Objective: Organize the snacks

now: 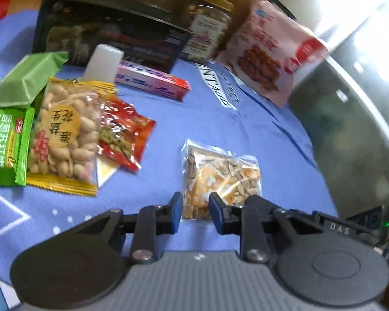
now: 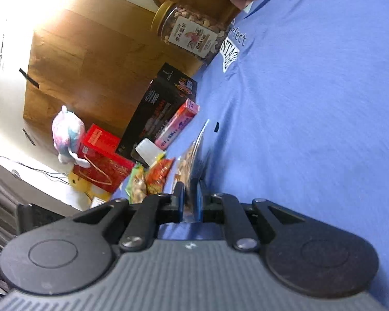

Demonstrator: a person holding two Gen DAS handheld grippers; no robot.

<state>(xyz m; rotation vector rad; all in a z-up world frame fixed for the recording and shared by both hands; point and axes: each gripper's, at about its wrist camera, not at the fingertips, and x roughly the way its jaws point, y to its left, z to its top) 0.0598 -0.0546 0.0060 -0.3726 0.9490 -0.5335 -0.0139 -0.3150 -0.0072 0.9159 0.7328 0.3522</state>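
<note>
Seed packet flat on the blue cloth of the table, light, crinkly and slippery, best pinched by a sealed edge. Left tongs part open just over its near edge, gripping nothing; right tongs nearly shut on what looks like a clear packet. Beyond, peanuts, black box, jar.

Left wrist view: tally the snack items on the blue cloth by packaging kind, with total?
Small sealed packets: 5 (seed packet, peanut packet, red packet, two green packets)
Large pouch: 1, pink pouch
Jar: 1, nut jar
Boxes: 2, black box, pink box
Total: 9
</note>
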